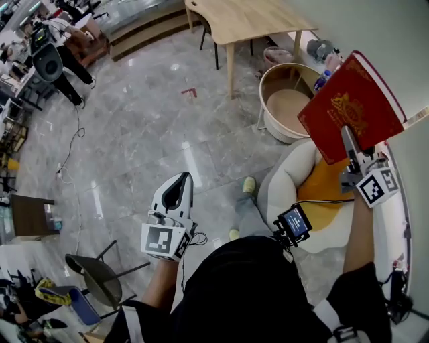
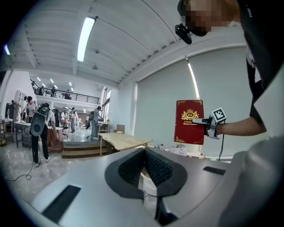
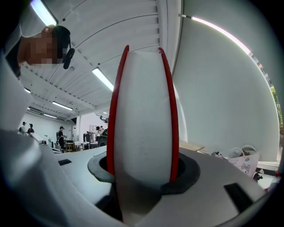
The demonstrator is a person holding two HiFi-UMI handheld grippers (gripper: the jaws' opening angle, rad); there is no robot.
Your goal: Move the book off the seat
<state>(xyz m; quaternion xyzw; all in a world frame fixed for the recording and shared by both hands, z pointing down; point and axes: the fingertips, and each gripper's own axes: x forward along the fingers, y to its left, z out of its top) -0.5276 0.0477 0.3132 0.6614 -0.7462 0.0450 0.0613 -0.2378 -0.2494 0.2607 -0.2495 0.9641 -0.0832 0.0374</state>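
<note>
A red hardcover book [image 1: 348, 107] with gold print hangs in the air above the seat, tilted, with my right gripper [image 1: 348, 136] shut on its lower edge. In the right gripper view the book's white page edge [image 3: 143, 115] stands upright between red covers, clamped in the jaws. The seat is a white armchair [image 1: 285, 177] with an orange cushion [image 1: 325, 194], below the book. My left gripper [image 1: 182, 179] hovers over the floor to the left, shut and empty. From the left gripper view the book [image 2: 190, 122] and the right gripper [image 2: 205, 120] show at mid right.
A round white-rimmed side table [image 1: 289, 100] stands beyond the armchair, and a wooden table [image 1: 248, 17] behind it. A small screen [image 1: 295, 223] sits by the person's right arm. A black chair [image 1: 100, 275] stands at lower left. People stand at the far left.
</note>
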